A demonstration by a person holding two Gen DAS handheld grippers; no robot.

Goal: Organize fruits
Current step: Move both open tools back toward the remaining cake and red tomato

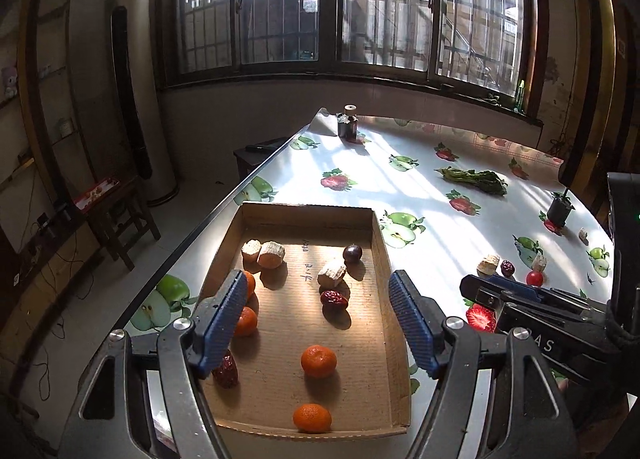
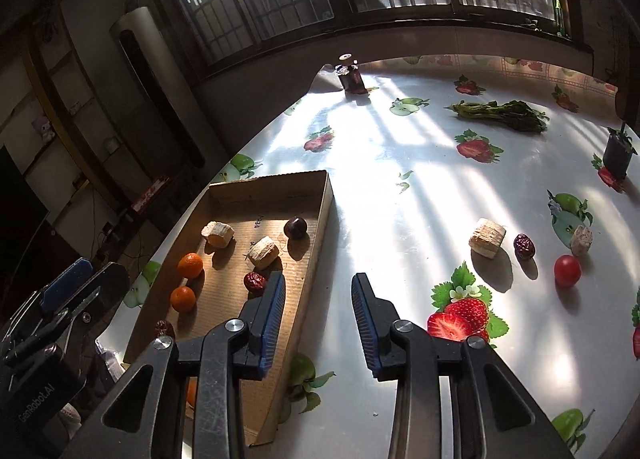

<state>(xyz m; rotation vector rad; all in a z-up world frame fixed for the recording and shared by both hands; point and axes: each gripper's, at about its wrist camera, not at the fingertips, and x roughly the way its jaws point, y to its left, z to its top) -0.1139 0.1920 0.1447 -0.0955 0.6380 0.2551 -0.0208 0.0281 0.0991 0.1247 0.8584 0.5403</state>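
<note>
A shallow cardboard tray (image 1: 382, 243) (image 2: 320, 211) lies at the table's left edge. It holds several mandarins (image 1: 318, 361), red dates (image 1: 334, 298), pale cut chunks (image 1: 331, 273) and a dark plum (image 1: 352, 253) (image 2: 295, 227). My left gripper (image 1: 318, 311) is open and empty above the tray. My right gripper (image 2: 318, 311) is open and empty over the table just right of the tray. Loose on the table to the right lie a pale chunk (image 2: 487, 237), a red date (image 2: 524, 246), a cherry tomato (image 2: 567, 270) and a small pale chunk (image 2: 581, 240).
The table has a fruit-print cloth (image 2: 400, 163). A bunch of green vegetables (image 2: 504, 115), a small dark bottle (image 2: 351, 75) and a black pot (image 2: 618, 157) stand further back. The table's left edge drops to the floor by a white standing unit (image 1: 136, 99).
</note>
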